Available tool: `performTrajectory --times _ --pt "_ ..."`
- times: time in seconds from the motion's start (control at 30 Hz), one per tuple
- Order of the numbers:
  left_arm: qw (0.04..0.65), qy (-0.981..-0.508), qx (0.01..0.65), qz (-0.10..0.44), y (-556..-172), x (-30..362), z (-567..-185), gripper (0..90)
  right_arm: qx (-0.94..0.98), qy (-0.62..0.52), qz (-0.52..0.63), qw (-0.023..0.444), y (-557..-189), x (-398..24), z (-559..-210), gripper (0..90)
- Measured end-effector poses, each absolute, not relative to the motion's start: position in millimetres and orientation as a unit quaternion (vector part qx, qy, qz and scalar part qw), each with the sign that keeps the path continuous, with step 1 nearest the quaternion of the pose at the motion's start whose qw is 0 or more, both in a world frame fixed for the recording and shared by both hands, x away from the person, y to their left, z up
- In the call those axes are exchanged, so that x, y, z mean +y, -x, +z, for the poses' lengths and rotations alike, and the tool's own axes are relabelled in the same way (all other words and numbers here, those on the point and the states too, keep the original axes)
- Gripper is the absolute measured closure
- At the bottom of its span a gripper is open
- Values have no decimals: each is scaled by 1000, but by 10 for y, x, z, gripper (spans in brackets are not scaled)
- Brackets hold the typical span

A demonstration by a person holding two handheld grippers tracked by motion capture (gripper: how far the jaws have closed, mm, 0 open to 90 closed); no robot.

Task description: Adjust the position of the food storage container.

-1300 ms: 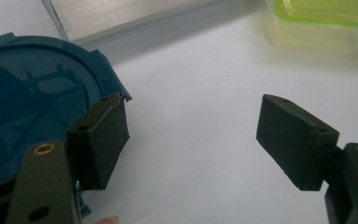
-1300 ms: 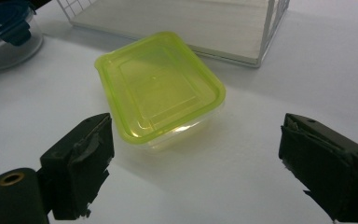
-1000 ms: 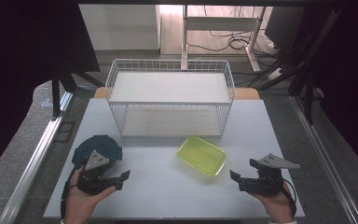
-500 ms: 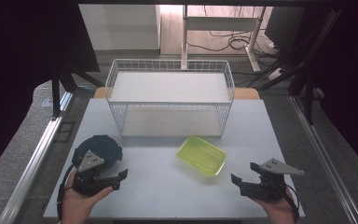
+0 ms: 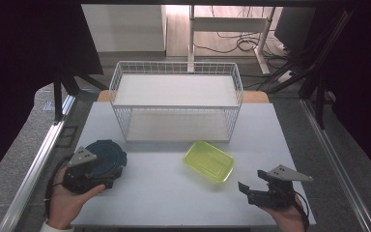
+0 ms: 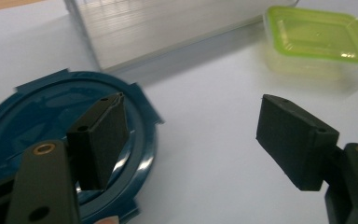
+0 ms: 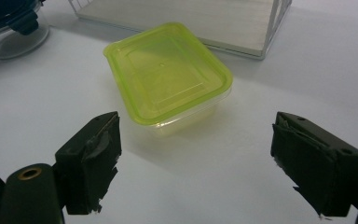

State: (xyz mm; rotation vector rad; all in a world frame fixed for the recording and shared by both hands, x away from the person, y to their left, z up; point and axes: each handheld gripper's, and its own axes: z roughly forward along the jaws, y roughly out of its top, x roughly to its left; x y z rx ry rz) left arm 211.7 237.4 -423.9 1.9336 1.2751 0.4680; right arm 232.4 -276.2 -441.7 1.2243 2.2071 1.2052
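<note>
On the worktop [image 5: 164, 193], front left: left tool [image 6: 186, 135] wide open over the blue round container [image 5: 107, 158], nothing gripped. Right tool [image 7: 196, 158] open, facing the green-lidded box [image 7: 168, 72]. Approach step, I'd say; next, close on the rim.

Wire rack [image 5: 176, 104] stands at the far middle of the table [image 5: 164, 198], two shelves, one above the other. Lidded rectangular container [image 5: 208, 161] sits on the table just before the rack's right end, apart from it. It lies ahead of the right gripper [image 5: 245, 189] and slightly left, between its parted jaws in the right gripper view [image 7: 168, 74]. Round lidded container [image 5: 107, 157] lies under and just ahead of the left gripper [image 5: 107, 180]; one jaw hangs over its lid [image 6: 42, 121]. Rectangular container is well to that gripper's right.
</note>
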Motion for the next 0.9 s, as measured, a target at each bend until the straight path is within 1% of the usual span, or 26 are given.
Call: performTrajectory --times 0.03,0.07,0.1,0.17,0.27,0.3,0.33,0.4,0.47,0.5,0.57,0.67,0.7,0.77,0.87,0.9 --pt "377 -757 502 184 -2103 2483 -4253 241 777 -431 426 172 -2316 -2770 -4405 158" --pt "377 -757 502 184 -2103 2483 -4253 241 777 -431 426 172 -2316 -2770 -4405 158" --pt "374 -754 507 186 -2108 2604 -4273 241 775 -432 426 174 -2319 -2782 -4401 158" --pt "372 -751 512 187 -2122 2667 -4287 241 775 -433 427 173 -2324 -2787 -4402 158" --pt "361 -741 531 194 -2226 2922 -4344 253 774 -438 423 174 -2347 -2797 -4421 159" --pt "361 -741 531 194 -2226 2922 -4344 258 774 -439 422 173 -2350 -2797 -4428 158" --pt "357 -736 540 197 -2285 3041 -4371 263 775 -439 421 174 -2352 -2797 -4435 158" --pt "357 -735 543 195 -2315 3100 -4384 271 775 -439 419 174 -2351 -2795 -4440 158" --pt "354 -732 549 193 -2378 3206 -4423 294 777 -440 416 174 -2344 -2789 -4442 158" --pt "348 -732 553 193 -2411 3250 -4444 329 777 -439 416 174 -2332 -2783 -4434 158" --pt "333 -734 559 194 -2478 3317 -4481 343 777 -439 416 174 -2328 -2780 -4432 159" --pt "322 -731 570 192 -2586 3401 -4496 436 777 -438 416 175 -2325 -2782 -4429 159" --pt "316 -732 573 191 -2674 3452 -4490 522 777 -440 415 176 -2331 -2785 -4435 159" --pt "311 -731 576 193 -2717 3473 -4483 609 777 -441 414 175 -2337 -2786 -4441 158" --pt "293 -736 582 181 -2903 3550 -4500 724 778 -441 412 176 -2346 -2787 -4454 158" --pt "293 -736 582 181 -2903 3550 -4500 756 778 -441 412 176 -2346 -2787 -4454 158"
